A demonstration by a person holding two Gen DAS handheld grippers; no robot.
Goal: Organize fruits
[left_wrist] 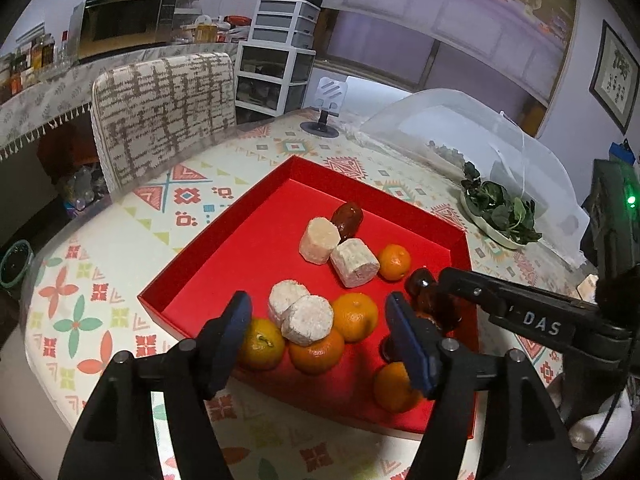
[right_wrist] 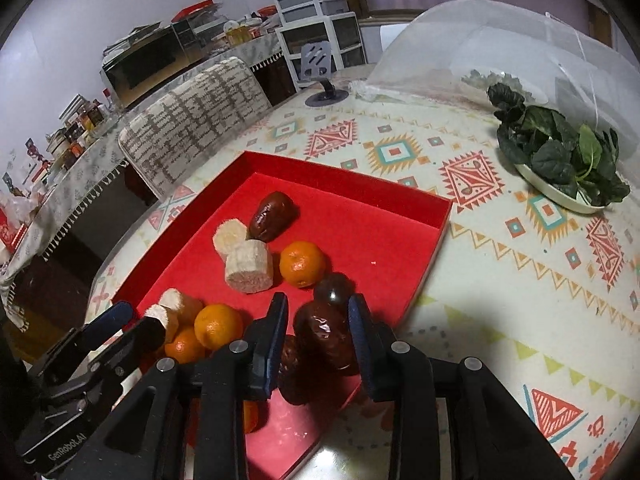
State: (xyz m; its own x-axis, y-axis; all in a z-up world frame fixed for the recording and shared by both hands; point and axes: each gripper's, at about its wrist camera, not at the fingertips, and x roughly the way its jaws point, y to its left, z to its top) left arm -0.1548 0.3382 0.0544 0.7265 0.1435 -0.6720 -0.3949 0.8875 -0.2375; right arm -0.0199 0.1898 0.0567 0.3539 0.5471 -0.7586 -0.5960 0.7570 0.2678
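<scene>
A red tray (left_wrist: pixel 224 264) (right_wrist: pixel 400 200) holds several tangerines (left_wrist: pixel 355 316) (right_wrist: pixel 301 263), white banana chunks (left_wrist: pixel 307 320) (right_wrist: pixel 249 266) and dark red dates (left_wrist: pixel 347 219) (right_wrist: pixel 273 210). My left gripper (left_wrist: pixel 320 336) is open above the near tangerines and banana chunks, holding nothing. My right gripper (right_wrist: pixel 318 332) has its fingers around a date (right_wrist: pixel 326 334) at the tray's near right edge; a gap shows on the left side. More dates (right_wrist: pixel 334 288) lie beside it. The right gripper also shows in the left wrist view (left_wrist: pixel 440 280).
A plate of green leaves (left_wrist: pixel 500 212) (right_wrist: pixel 560 160) and a clear mesh food cover (left_wrist: pixel 460 128) (right_wrist: pixel 500 48) stand at the table's far right. A phone stand (left_wrist: pixel 326 112) sits at the far edge. A patterned chair (left_wrist: pixel 164 112) stands behind the table.
</scene>
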